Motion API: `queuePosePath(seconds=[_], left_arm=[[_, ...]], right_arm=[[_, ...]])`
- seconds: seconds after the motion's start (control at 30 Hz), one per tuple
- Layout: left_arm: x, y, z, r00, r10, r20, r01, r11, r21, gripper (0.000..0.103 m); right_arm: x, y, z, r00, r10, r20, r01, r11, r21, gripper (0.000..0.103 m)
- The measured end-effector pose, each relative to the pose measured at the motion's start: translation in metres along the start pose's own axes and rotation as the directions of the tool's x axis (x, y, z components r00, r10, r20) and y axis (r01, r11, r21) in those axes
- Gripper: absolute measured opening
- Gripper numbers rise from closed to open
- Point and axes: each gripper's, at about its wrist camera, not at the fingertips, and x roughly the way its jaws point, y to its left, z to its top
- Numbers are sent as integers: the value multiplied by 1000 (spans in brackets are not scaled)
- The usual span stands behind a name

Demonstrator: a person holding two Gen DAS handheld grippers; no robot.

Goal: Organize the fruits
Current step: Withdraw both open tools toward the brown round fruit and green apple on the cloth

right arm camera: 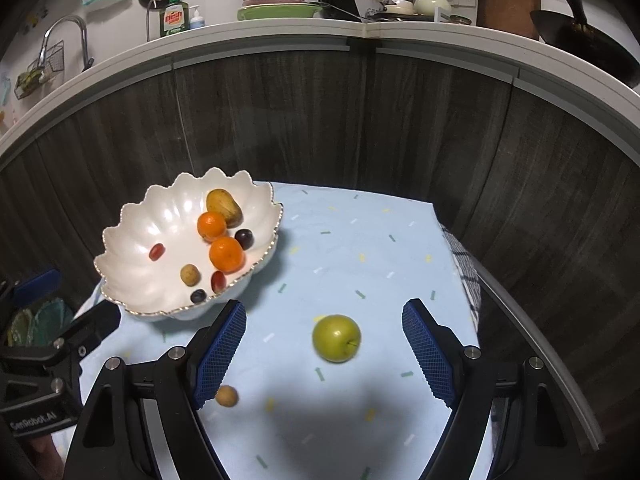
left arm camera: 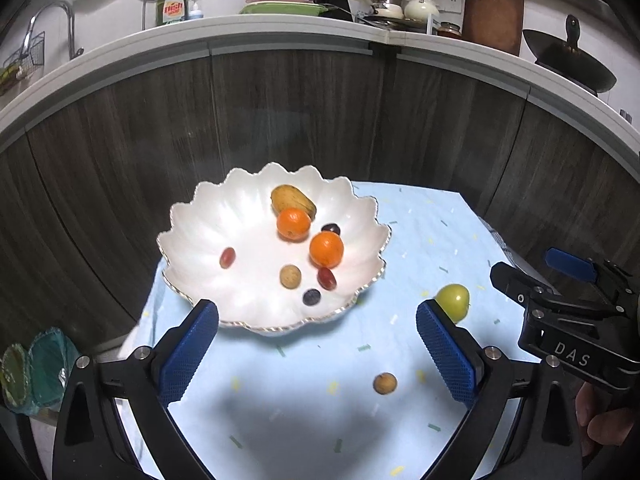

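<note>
A white scalloped bowl (left arm camera: 200, 236) (right arm camera: 132, 240) stands on the left of a light blue cloth. It holds two oranges (left arm camera: 327, 249) (right arm camera: 227, 254), a yellow-brown mango (left arm camera: 292, 200), a small tan fruit (left arm camera: 290, 276) and several grapes. A green apple (right arm camera: 336, 338) (left arm camera: 453, 302) and a small tan fruit (left arm camera: 385, 383) (right arm camera: 227, 396) lie on the cloth. My left gripper (left arm camera: 318, 320) is open and empty just in front of the bowl. My right gripper (right arm camera: 324, 322) is open, with the apple between its fingers, untouched.
The blue cloth (right arm camera: 360, 248) covers a small table with edges near on the right and far side. Dark wood cabinet fronts (left arm camera: 300, 112) stand behind it under a white counter with dishes, a sink tap and a wok. A checked cloth (right arm camera: 464, 264) hangs at the table's right edge.
</note>
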Motion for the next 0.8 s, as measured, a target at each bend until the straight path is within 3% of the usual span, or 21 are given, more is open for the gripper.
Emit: queuePosePath(seconds=[0.8], left_arm=[[29, -28, -53, 999, 4, -45, -6, 999, -42, 102]], right_arm=[[33, -23, -40, 999, 27, -29, -29, 997, -68, 81]])
